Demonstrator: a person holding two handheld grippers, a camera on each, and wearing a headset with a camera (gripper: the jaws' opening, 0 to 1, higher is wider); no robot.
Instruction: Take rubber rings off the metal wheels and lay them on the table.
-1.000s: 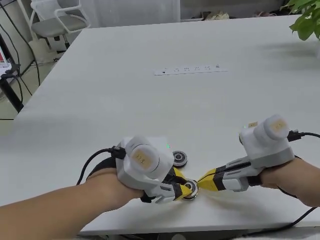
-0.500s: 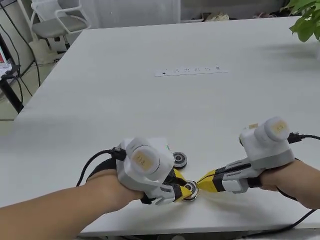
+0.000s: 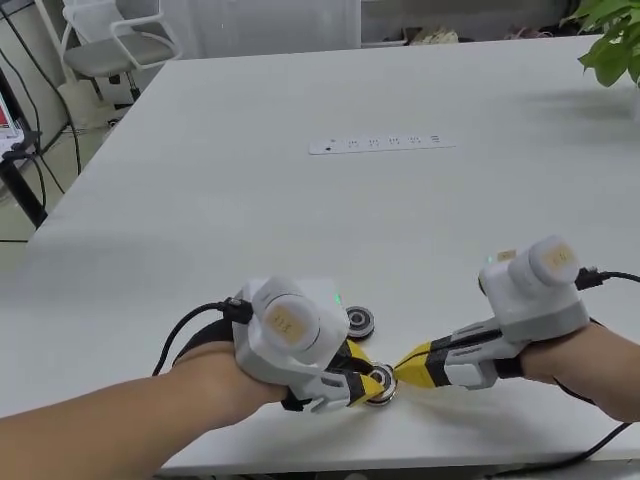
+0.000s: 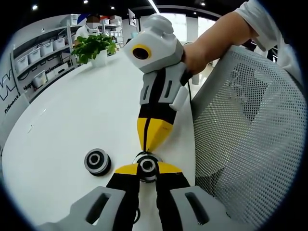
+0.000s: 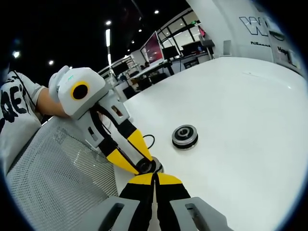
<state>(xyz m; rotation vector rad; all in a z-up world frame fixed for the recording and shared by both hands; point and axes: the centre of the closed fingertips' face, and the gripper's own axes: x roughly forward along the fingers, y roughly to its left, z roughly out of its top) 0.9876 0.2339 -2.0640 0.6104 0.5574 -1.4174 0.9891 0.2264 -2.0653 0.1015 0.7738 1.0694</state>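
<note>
1. At the near edge of the white table (image 3: 300, 200), a little right of middle: left gripper (image 3: 372, 384), clenched on a small metal wheel (image 3: 381, 387) and holding it right at the tabletop.
2. In the left gripper view, yellow-tipped jaws closed on either side of that wheel, bright hub facing the camera.
3. From the right: right gripper (image 3: 398, 371), pointing left, tips against the same wheel's rim.
4. In the right gripper view, jaws pressed together with only a thin slit between them; cannot tell whether any rubber is pinched there.
5. Just beyond the held wheel, slightly left: second wheel (image 3: 360, 320), lying flat on the table, apart from both grippers, dark rubber ring (image 4: 88, 162) around it.
6. Farther off, mid-table: white power strip (image 3: 372, 143).
7. Far right corner: green plant (image 3: 610, 40).
8. Beside the grippers, off the near edge: mesh chair (image 4: 240, 120).
</note>
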